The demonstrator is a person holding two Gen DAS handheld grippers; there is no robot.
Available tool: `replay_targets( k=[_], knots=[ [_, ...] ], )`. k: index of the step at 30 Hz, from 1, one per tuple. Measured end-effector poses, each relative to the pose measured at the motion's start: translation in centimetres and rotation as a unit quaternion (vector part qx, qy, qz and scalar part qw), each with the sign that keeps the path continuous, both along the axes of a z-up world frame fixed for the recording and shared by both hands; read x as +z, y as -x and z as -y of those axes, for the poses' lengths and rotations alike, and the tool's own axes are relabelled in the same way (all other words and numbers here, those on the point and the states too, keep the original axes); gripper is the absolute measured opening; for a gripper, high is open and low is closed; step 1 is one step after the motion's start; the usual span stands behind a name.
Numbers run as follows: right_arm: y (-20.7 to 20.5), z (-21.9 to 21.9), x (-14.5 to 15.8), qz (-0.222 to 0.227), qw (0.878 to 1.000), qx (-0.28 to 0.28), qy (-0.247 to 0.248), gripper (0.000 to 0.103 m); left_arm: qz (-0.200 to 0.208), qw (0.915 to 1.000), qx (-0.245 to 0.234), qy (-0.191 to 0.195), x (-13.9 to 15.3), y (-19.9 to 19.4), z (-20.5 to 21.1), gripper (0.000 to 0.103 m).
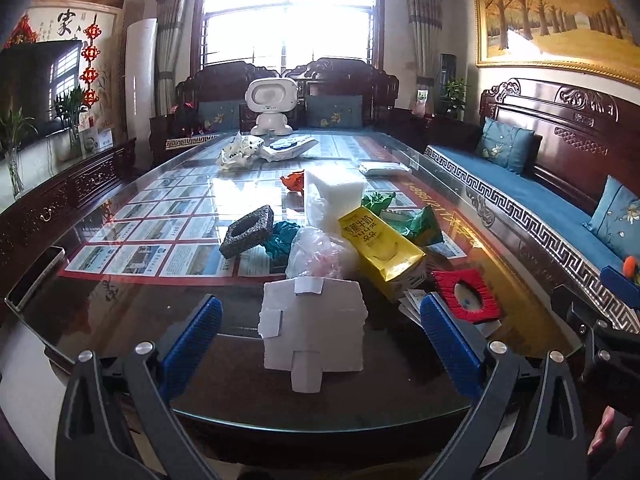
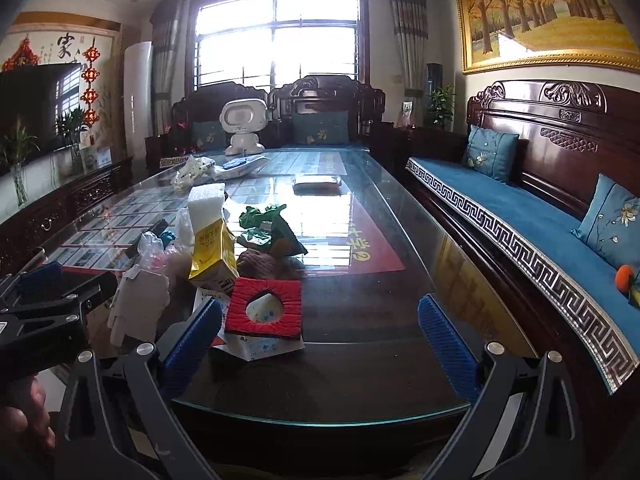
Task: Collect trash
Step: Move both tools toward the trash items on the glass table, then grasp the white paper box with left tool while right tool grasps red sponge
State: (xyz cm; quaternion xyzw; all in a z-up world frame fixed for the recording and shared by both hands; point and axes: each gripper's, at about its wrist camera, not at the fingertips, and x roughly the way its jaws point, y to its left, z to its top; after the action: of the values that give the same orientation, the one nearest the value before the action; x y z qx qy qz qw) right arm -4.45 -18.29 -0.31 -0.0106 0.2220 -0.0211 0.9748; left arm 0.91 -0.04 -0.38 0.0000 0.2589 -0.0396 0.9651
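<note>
Trash lies in a pile on the glass-topped table (image 1: 120, 304). A white cardboard piece (image 1: 314, 324) lies nearest, between the fingers of my open left gripper (image 1: 320, 340). Behind it are a clear plastic bag (image 1: 316, 254), a yellow milk carton (image 1: 384, 250), a red foam square with a hole (image 1: 466, 294), a black foam frame (image 1: 248, 230), a white foam block (image 1: 334, 192) and green wrappers (image 1: 416, 222). My right gripper (image 2: 320, 340) is open and empty over the table's near edge; the red foam square (image 2: 266, 306) and yellow carton (image 2: 212, 252) lie ahead left.
A white robot toy (image 1: 272, 106) and more white wrappers (image 1: 240, 152) sit at the table's far end. A wooden sofa with blue cushions (image 2: 520, 208) runs along the right. A TV cabinet (image 1: 60, 200) stands left. A flat white packet (image 2: 318, 184) lies mid-table.
</note>
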Motion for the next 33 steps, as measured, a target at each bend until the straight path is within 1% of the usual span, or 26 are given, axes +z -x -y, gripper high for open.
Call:
replay_targets(
  k=[4,8,12,17,21,25,27,28,29,30,31,33],
  knots=[
    [-0.4,0.0,-0.3,-0.002,1.000,0.000,-0.001,0.095,-0.011,0.9999,0.001,-0.009,-0.8,-0.8,0.1,0.099],
    [-0.8,0.5,-0.7,-0.007,1.000,-0.002,-0.003,0.095,-0.028,0.9995,0.009,-0.005,-1.8,-1.9,-0.3,0.099],
    [-1.5,0.8,-1.3,-0.016,1.000,-0.001,-0.008,0.095,-0.044,0.9985,0.022,-0.024,-2.9,-3.6,0.2,0.099],
    [-2.2,0.8,-1.8,-0.023,1.000,0.005,-0.006,0.095,-0.077,0.9958,0.027,-0.042,-4.7,-5.7,1.0,0.099],
    [-3.0,0.8,-2.0,-0.029,1.000,0.012,-0.001,0.095,-0.088,0.9940,0.045,-0.046,-5.5,-7.1,0.6,0.099],
    [-3.7,0.8,-2.0,-0.029,0.999,0.015,0.001,0.095,-0.095,0.9938,0.046,-0.035,-5.9,-7.7,0.2,0.099],
    [-4.0,0.8,-1.8,-0.028,0.999,0.015,0.002,0.095,-0.101,0.9935,0.041,-0.032,-5.9,-7.9,0.2,0.094],
    [-4.1,0.8,-1.8,-0.027,1.000,0.015,0.002,0.095,-0.103,0.9936,0.036,-0.028,-5.9,-8.1,0.1,0.085],
    [-4.2,0.7,-1.7,-0.025,1.000,0.015,0.001,0.095,-0.107,0.9935,0.030,-0.023,-6.0,-8.1,0.1,0.080],
    [-4.2,0.7,-1.7,-0.025,1.000,0.014,0.001,0.095,-0.112,0.9933,0.024,-0.014,-6.1,-8.1,-0.1,0.079],
    [-4.3,0.8,-1.7,-0.025,1.000,0.014,0.001,0.095,-0.116,0.9931,0.017,-0.005,-6.2,-8.0,-0.2,0.073],
    [-4.4,0.8,-1.7,-0.024,1.000,0.013,0.001,0.095,-0.115,0.9933,0.013,-0.003,-6.3,-7.8,-0.3,0.069]
  ],
)
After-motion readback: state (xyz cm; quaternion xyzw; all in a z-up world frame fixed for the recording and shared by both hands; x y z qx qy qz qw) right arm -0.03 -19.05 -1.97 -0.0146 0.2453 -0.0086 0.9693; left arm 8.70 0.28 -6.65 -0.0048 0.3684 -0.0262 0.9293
